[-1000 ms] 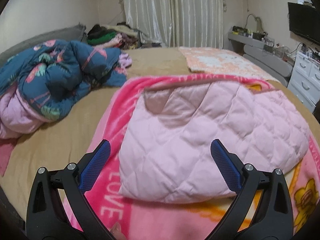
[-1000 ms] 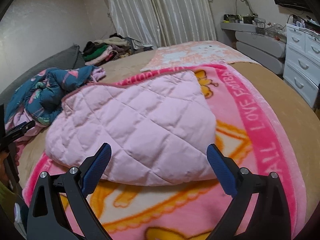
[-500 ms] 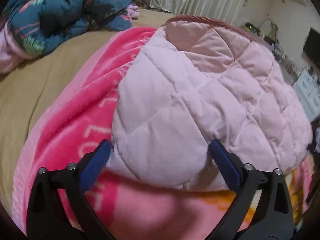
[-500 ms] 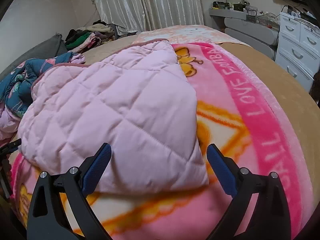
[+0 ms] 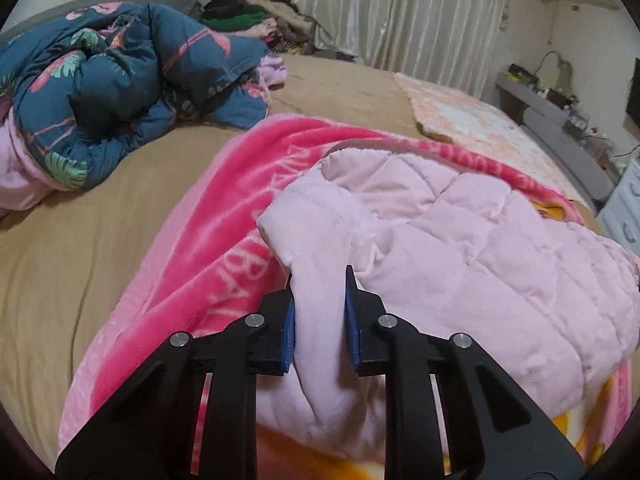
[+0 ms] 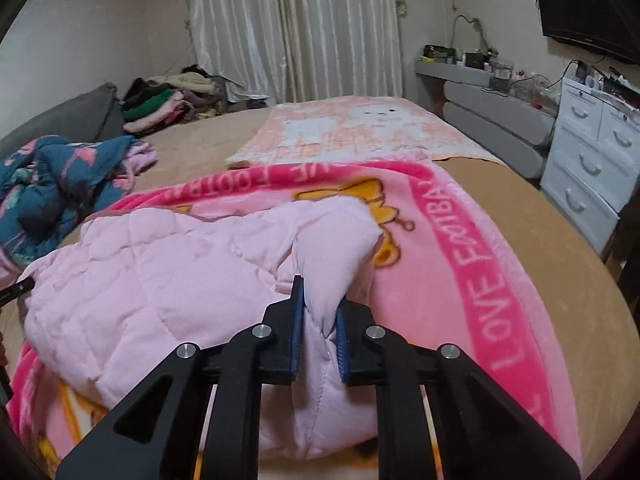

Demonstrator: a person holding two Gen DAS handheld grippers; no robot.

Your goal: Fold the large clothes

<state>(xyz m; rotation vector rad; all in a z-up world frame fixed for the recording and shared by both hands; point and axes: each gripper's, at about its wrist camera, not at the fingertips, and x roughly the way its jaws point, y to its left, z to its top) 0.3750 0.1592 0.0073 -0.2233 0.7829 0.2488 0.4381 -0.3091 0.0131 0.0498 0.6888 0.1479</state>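
My left claw (image 5: 320, 312) and right claw (image 6: 319, 320) have just squeezed shut on the near corners of the pink quilt (image 5: 460, 240) lying on the blanket (image 6: 472, 264) on the bed (image 5: 80, 240); it looks soft, puffy and light, so corners seem best.

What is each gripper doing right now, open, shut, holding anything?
Left gripper: just closed, shut on the near edge of the pale pink quilted garment.
Right gripper: just closed, shut on the same garment's other near corner.
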